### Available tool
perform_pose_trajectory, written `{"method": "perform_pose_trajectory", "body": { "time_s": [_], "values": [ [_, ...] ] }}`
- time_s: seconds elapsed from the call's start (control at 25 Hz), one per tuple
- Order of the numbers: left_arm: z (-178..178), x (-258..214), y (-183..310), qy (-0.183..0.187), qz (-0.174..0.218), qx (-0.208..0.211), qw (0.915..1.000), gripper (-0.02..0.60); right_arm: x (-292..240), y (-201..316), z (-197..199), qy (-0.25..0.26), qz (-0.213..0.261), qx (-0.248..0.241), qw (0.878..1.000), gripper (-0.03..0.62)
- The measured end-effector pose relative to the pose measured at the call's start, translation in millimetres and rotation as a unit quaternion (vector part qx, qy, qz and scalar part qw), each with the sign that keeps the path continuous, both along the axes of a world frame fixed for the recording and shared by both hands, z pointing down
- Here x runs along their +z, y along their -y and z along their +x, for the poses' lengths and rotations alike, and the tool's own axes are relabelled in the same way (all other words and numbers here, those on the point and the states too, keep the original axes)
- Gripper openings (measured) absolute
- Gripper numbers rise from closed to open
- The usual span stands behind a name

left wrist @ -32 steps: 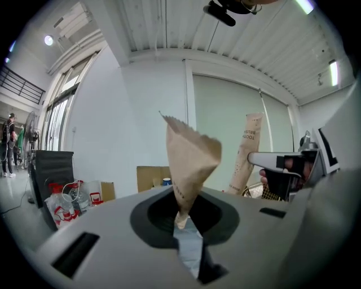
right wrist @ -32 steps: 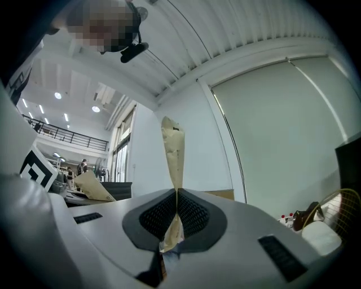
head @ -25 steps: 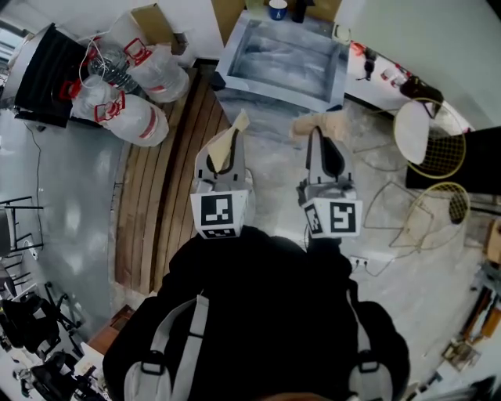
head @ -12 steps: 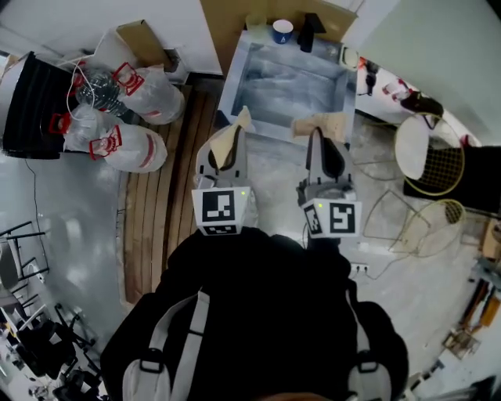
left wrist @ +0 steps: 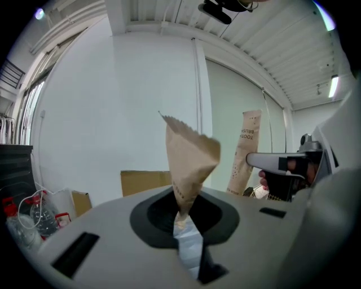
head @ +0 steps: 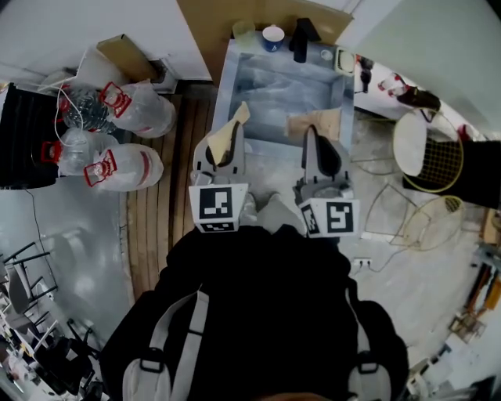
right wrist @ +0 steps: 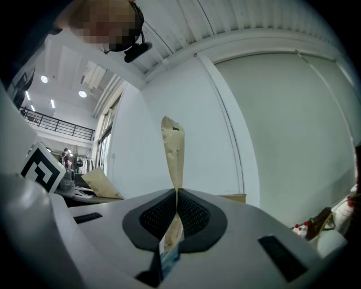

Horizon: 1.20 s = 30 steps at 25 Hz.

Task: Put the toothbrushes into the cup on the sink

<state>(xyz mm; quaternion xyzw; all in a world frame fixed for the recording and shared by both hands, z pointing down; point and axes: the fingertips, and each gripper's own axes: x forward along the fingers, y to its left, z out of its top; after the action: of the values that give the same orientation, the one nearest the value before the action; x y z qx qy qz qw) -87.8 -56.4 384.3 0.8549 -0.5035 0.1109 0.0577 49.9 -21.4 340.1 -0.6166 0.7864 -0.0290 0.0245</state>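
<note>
Below me lies a glossy grey floor (head: 74, 235). A strip of brown wooden slats (head: 153, 235) runs along it on my left, toward the white wall (head: 78, 23). A grey metal sink unit (head: 225, 86) stands ahead, with a brown cardboard panel (head: 207, 27) behind it. Clear plastic water jugs with red handles (head: 117, 168) lie at the slats' left edge. Overhead is a white ribbed ceiling (left wrist: 271, 34) with a lit tube lamp (left wrist: 334, 86).

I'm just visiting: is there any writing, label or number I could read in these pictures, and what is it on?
"TOOTH BRUSH": printed lengthwise on the right packet, brown paper, clamped in the right gripper.
Small print on the left packet, clamped in the left gripper: too small to read.
Blue mark on the cup: too small to read.
Square markers on the grippers: black-and-white patterns, no words.
</note>
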Motion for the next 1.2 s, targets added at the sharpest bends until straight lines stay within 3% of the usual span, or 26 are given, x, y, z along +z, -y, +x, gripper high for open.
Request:
{"method": "perform_pose_trajectory", "body": {
  "time_s": [0.44, 0.8, 1.2],
  "values": [
    [30, 0, 67, 0.003, 0.004, -0.023, 0.9997, 0.032, 5, 73, 29, -0.02, 0.012, -0.027, 0.999, 0.005],
    [55, 6, 111, 0.022, -0.012, -0.038, 0.999, 0.032, 12, 118, 55, -0.005, 0.012, -0.046, 0.999, 0.006],
    [59, 13, 152, 0.03, -0.03, -0.055, 0.9976, 0.032, 15, 157, 60, 0.014, 0.021, -0.068, 0.997, 0.006]
  ]
}}
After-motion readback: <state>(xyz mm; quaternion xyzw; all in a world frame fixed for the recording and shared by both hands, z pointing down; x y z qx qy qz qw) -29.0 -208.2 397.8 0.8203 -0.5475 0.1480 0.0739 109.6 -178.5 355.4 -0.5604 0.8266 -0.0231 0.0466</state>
